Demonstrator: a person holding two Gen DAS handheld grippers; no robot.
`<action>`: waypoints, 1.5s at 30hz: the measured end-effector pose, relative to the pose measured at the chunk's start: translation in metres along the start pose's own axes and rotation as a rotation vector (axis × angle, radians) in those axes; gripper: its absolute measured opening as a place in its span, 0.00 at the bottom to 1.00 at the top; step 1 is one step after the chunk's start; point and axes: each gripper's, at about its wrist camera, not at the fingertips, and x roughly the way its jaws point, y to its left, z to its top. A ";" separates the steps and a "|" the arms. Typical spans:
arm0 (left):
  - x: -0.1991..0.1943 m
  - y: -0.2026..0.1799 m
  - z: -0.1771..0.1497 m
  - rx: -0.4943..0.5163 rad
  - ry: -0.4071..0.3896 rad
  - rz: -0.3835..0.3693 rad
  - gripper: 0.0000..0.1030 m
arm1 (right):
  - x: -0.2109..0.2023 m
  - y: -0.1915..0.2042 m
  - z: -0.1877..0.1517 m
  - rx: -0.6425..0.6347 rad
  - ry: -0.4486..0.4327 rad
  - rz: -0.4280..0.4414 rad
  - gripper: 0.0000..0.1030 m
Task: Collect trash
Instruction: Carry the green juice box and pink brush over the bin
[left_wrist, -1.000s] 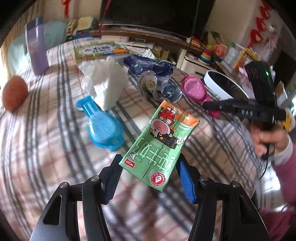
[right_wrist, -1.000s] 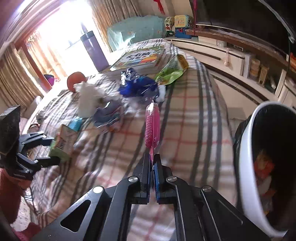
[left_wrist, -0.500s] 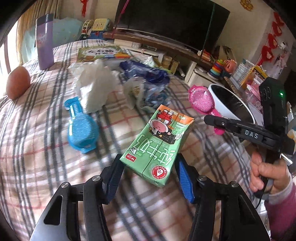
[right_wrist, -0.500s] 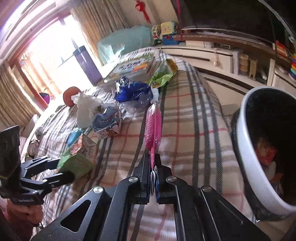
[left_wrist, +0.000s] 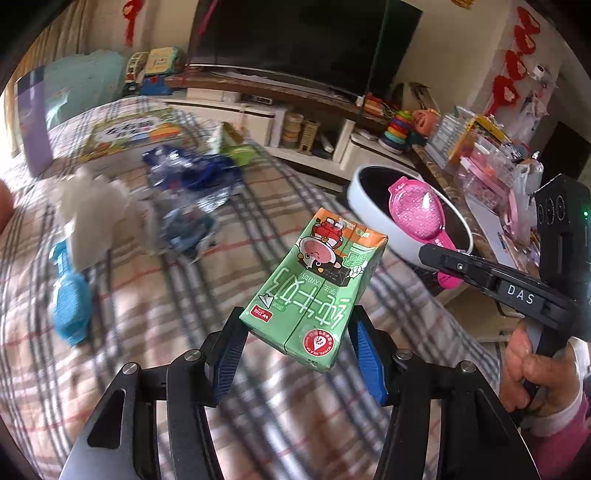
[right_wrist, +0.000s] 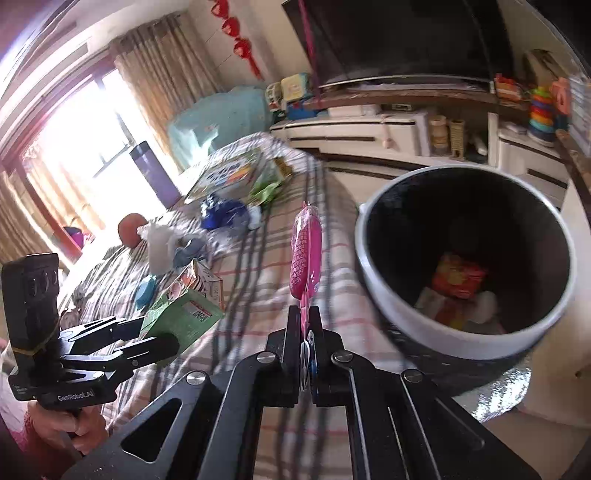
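My left gripper (left_wrist: 297, 341) is shut on a green milk carton (left_wrist: 317, 291) and holds it above the plaid-covered bed (left_wrist: 155, 332). The carton also shows in the right wrist view (right_wrist: 184, 310). My right gripper (right_wrist: 306, 325) is shut on the handle of a pink glittery brush (right_wrist: 306, 254), seen in the left wrist view (left_wrist: 419, 214) over the bin. The white-rimmed trash bin (right_wrist: 373, 280) stands just right of the bed, with orange and white wrappers (right_wrist: 458, 280) inside. Its rim shows in the left wrist view (left_wrist: 364, 199).
On the bed lie a white crumpled tissue (left_wrist: 92, 210), a blue brush (left_wrist: 70, 299), blue plastic wrappers (left_wrist: 192, 177), a green packet (left_wrist: 236, 147), a picture book (left_wrist: 129, 133) and a purple bottle (left_wrist: 33, 122). A TV cabinet (right_wrist: 388, 129) stands behind.
Both grippers have moved right toward the bin with their loads. The pink brush now hangs beside the bin's rim, and the carton is lifted higher off the bed.
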 end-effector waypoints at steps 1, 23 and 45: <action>0.003 -0.003 0.002 0.008 0.001 -0.004 0.53 | -0.003 -0.003 0.000 0.005 -0.006 -0.006 0.03; 0.060 -0.063 0.056 0.116 0.018 -0.030 0.53 | -0.038 -0.071 0.010 0.097 -0.081 -0.117 0.03; 0.108 -0.091 0.085 0.173 0.048 -0.020 0.53 | -0.038 -0.106 0.023 0.116 -0.070 -0.158 0.03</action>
